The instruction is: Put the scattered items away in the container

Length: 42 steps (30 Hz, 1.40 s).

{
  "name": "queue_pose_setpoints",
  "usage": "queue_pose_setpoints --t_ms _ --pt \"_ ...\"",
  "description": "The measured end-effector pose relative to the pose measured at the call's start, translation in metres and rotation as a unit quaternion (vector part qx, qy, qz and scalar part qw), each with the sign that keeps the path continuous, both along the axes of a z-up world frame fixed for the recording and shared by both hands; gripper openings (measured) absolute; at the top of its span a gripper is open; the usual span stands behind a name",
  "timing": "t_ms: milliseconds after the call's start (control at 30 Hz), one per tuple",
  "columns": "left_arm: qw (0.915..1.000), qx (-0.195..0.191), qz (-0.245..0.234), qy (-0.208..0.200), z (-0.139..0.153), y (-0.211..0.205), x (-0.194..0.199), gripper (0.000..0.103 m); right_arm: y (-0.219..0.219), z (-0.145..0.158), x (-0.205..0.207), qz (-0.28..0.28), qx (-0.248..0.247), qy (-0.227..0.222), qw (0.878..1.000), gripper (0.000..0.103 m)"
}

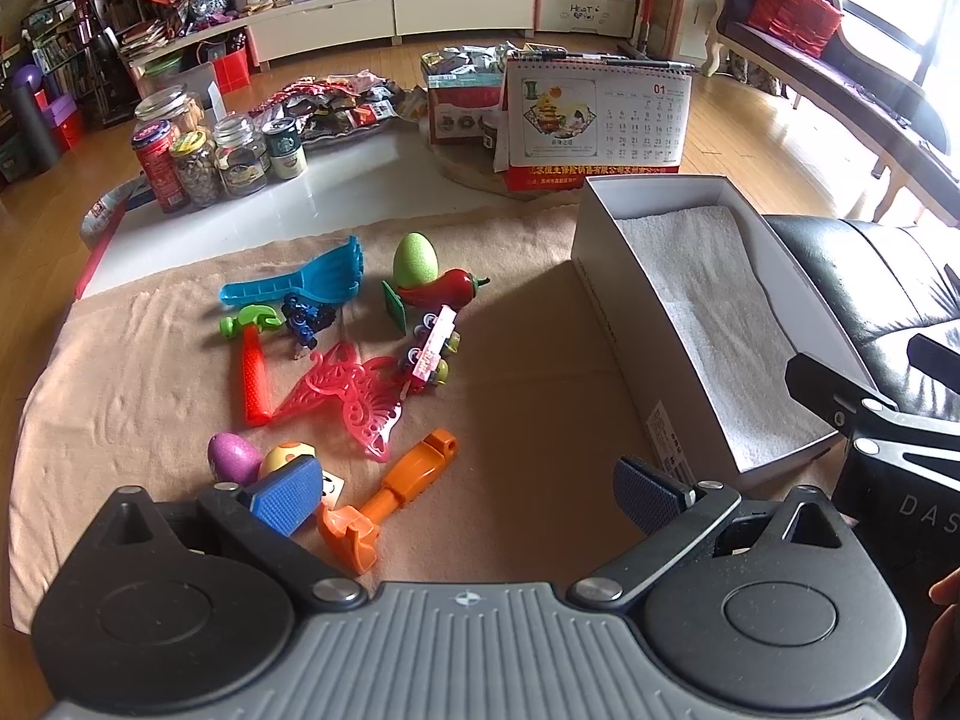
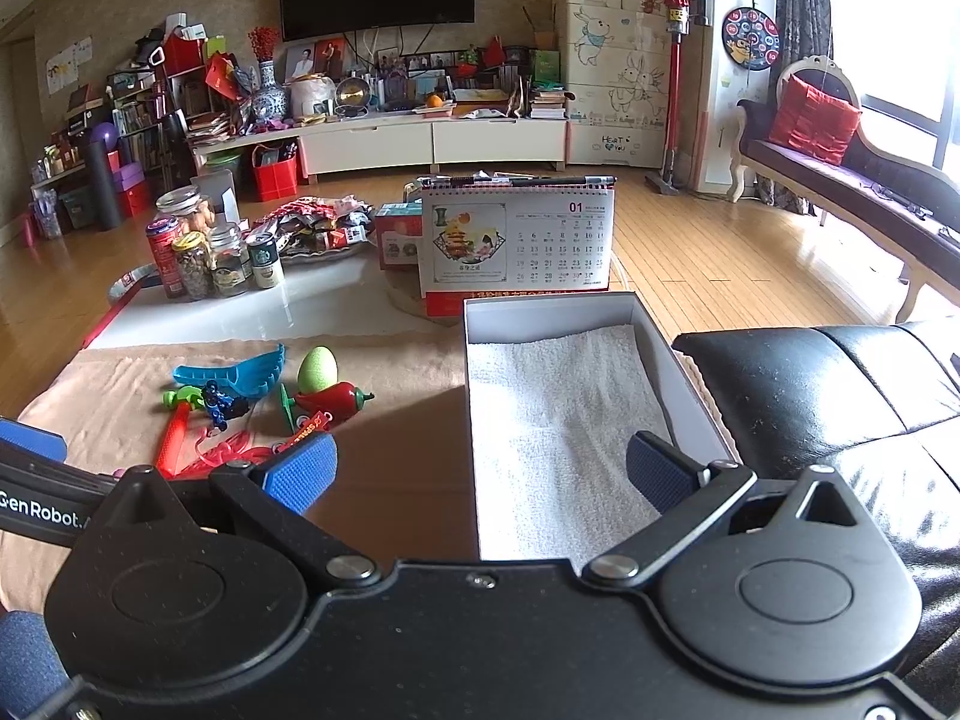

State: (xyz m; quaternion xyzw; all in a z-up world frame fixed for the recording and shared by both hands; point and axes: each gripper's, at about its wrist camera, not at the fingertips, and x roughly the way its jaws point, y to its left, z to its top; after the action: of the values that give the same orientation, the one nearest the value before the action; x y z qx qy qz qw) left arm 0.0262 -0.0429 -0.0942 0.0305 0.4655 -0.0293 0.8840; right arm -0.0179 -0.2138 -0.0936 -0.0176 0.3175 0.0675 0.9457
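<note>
Toys lie scattered on a tan cloth [image 1: 132,372]: a blue scoop [image 1: 306,283], a green egg [image 1: 414,260], a red chilli [image 1: 444,290], a green-and-red hammer [image 1: 252,360], a pink butterfly [image 1: 354,396], an orange clip toy [image 1: 390,495], a purple egg [image 1: 231,456]. A white box [image 1: 606,300] lined with a white towel [image 2: 558,420] stands to the right. My left gripper [image 1: 468,495] is open and empty, just above the orange toy. My right gripper [image 2: 480,471] is open and empty over the box's near left wall.
Jars and cans [image 1: 204,162] stand at the back left of the white table. A desk calendar [image 1: 594,120] and a snack box [image 1: 462,108] stand behind the white box. A black leather seat [image 2: 828,396] lies to the right.
</note>
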Motion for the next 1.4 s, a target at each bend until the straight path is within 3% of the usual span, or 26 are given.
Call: queue_pose_setpoints --t_ms 367,567,700,800,900,967,1033,1133,1267,1400 --pt "0.9999 -0.004 0.004 -0.012 0.007 0.005 -0.001 0.102 -0.003 0.004 0.0 -0.003 0.007 -0.011 1.0 0.1" --pt "0.9954 -0.038 0.071 -0.052 0.043 0.067 0.014 0.102 0.014 0.02 0.003 0.027 0.014 -0.041 0.999 0.1" --pt "0.9895 -0.041 0.117 -0.074 0.059 0.12 0.029 0.102 0.037 0.016 0.009 0.067 0.019 -0.045 0.997 0.1" --pt "0.9822 -0.069 0.153 -0.084 0.055 0.166 0.037 0.103 0.055 0.004 0.014 0.1 0.031 -0.03 0.994 0.1" --pt "0.9699 -0.128 0.182 -0.098 0.039 0.21 0.038 0.103 0.076 -0.014 0.022 0.12 0.023 -0.004 0.993 0.1" --pt "0.9549 -0.192 0.202 -0.103 0.02 0.239 0.034 0.103 0.09 -0.027 0.026 0.138 0.018 0.008 0.99 0.1" --pt "0.9458 -0.214 0.232 -0.078 -0.001 0.256 0.035 0.103 0.103 -0.042 0.031 0.154 0.013 0.022 0.988 0.1" --pt "0.9611 -0.132 0.234 -0.066 -0.027 0.259 0.039 0.103 0.121 -0.066 0.039 0.181 0.007 0.041 0.983 0.1" --pt "0.9797 -0.034 0.189 -0.059 -0.063 0.25 0.04 0.103 0.142 -0.091 0.048 0.214 0.007 0.055 0.975 0.1" --pt "0.9832 -0.034 0.177 -0.029 -0.096 0.25 0.039 0.103 0.156 -0.107 0.054 0.262 0.014 0.067 0.963 0.1"
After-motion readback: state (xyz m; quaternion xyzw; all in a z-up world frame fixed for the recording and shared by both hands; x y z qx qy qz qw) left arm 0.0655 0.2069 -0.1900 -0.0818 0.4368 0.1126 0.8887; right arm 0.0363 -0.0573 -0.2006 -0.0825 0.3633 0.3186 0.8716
